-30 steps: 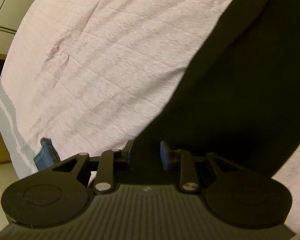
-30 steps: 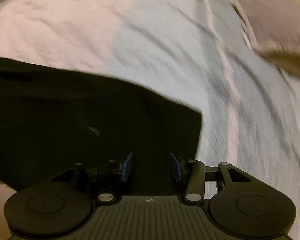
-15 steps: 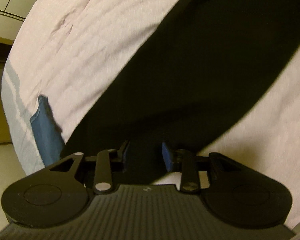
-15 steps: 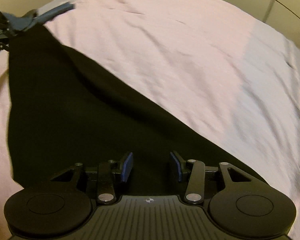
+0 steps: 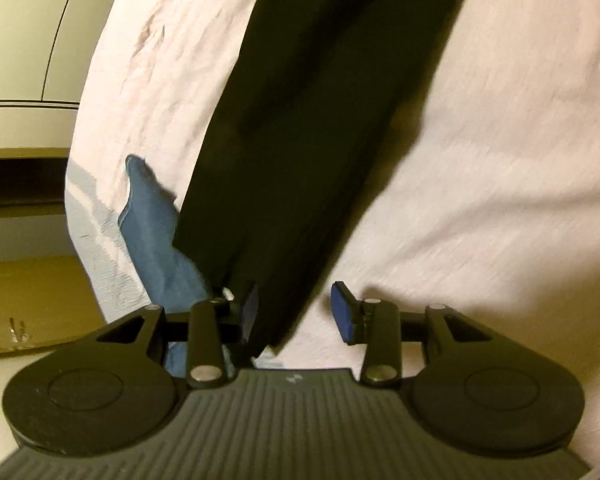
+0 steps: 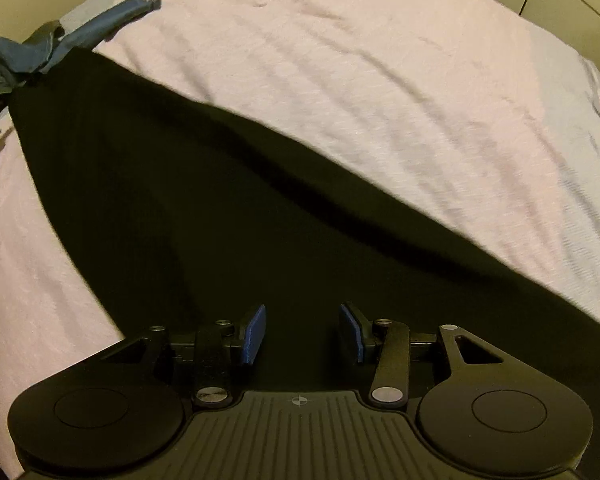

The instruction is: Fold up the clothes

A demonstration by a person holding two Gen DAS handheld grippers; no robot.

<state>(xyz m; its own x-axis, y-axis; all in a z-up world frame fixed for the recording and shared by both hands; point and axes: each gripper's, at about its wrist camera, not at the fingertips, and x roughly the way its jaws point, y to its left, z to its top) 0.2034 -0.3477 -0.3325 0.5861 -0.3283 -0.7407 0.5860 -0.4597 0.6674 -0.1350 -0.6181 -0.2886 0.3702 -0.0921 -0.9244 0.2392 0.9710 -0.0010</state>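
Surface & room: we take the pale pink quilted bedspread (image 5: 500, 128) (image 6: 340, 92) as landmark. It covers the whole work surface; at its edge a pale blue-grey band with light stripes (image 5: 96, 216) (image 6: 580, 120) shows. Beyond the spread in the left wrist view lie cream panelled cabinet fronts (image 5: 36, 28) w/ dark seams and, lower, a yellow-brown floor (image 5: 36, 292).

Task item: a long black fabric garment (image 5: 312, 128) (image 6: 228, 232) lies on the spread, drawn out narrow. In the left wrist view its long axis runs from the near end betw. the fingers up & away to the top of frame; in the right wrist view the same cloth widens from a far-left corner toward the near right. A blue denim garment (image 5: 156, 240) (image 6: 60, 44) lies just beside the black one's left edge, near the striped band of the spread.

Grippers: the left gripper (image 5: 294, 314) has its blue pads set apart; the black cloth's end passes betw. them, against the left pad only, w/ the right pad clear of it. The right gripper (image 6: 302, 334) likewise stands w/ pads apart, over black cloth; whether the cloth is pinched we cannot tell.
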